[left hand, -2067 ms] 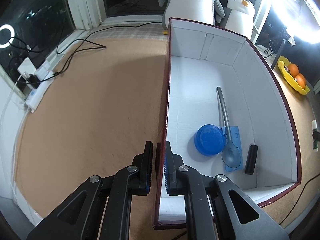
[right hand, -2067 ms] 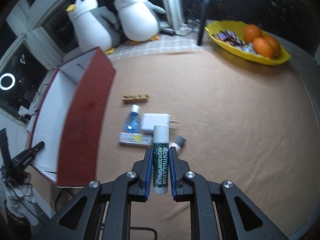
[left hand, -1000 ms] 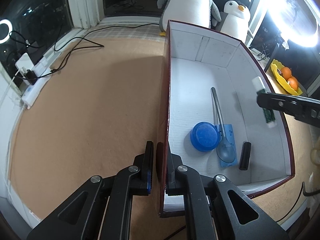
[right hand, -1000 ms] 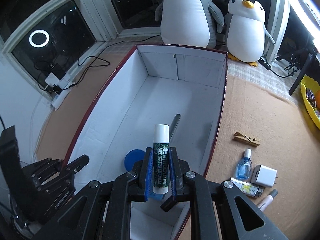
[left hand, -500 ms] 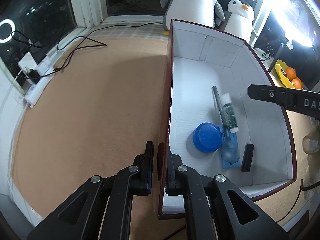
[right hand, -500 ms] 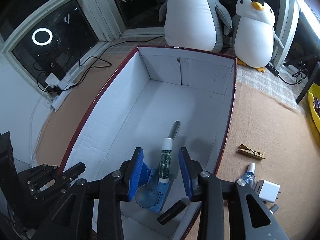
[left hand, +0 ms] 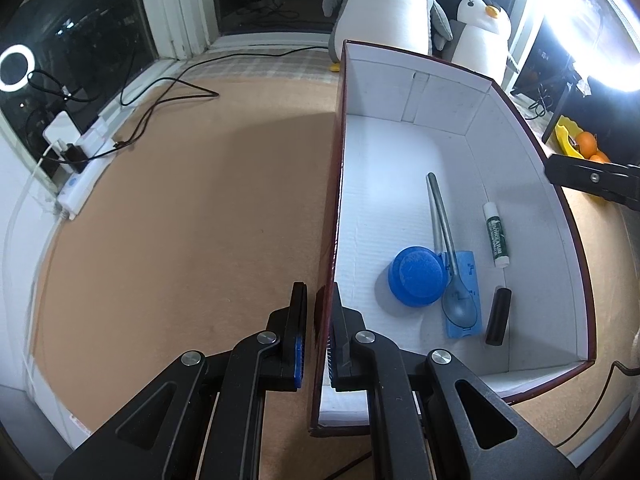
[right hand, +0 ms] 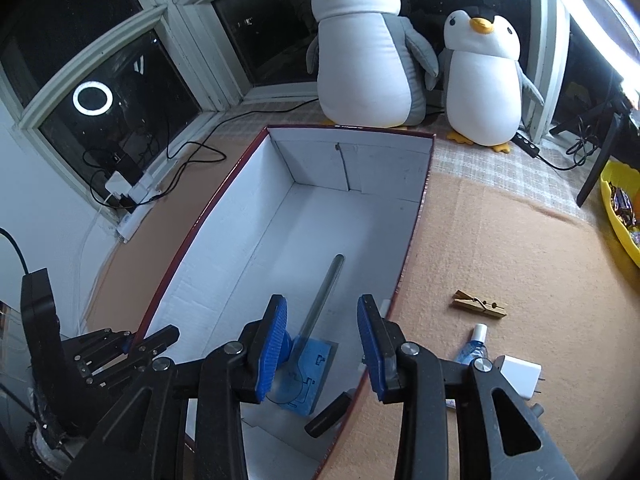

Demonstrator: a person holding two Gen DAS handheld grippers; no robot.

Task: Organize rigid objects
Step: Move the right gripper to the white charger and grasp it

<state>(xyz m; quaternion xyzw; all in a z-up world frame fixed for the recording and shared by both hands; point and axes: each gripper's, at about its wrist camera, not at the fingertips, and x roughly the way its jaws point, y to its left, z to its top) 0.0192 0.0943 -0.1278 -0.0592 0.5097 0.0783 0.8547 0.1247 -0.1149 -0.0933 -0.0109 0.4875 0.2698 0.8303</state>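
— Five things lie on the floor of the box [left hand: 448, 80] now: the blue lid [left hand: 416, 275], the spoon [left hand: 445, 240] on its flat blue card [left hand: 463, 294], the black cap [left hand: 498, 315] and the lip balm stick [left hand: 495, 235]. Why is the left gripper [left hand: 318, 332] clamped where it is?

— Its jaws are pinched tight on the near side wall of the box, one pad outside and one inside, which I take to be steadying the box while the other hand drops things in. It points steeply down over the rim.

— And the right gripper [right hand: 322, 344]?

— Its jaws have just been opening, and nothing sits between the blue pads [right hand: 274, 344]. They stand partly apart above the box's right wall, angled down, with the spoon and card showing through the gap. The lip balm stick lies flat by the right wall, apart from the spoon; from the right wrist view it is mostly hidden behind the finger.

— So the release is done?

— I'd judge so. Outside on the tan mat [right hand: 500, 248] wait the clothespin [right hand: 479, 307], the small blue bottle [right hand: 472, 350] and the white charger plug [right hand: 519, 376], all close together beside the box, so one of those seems the likely next pick
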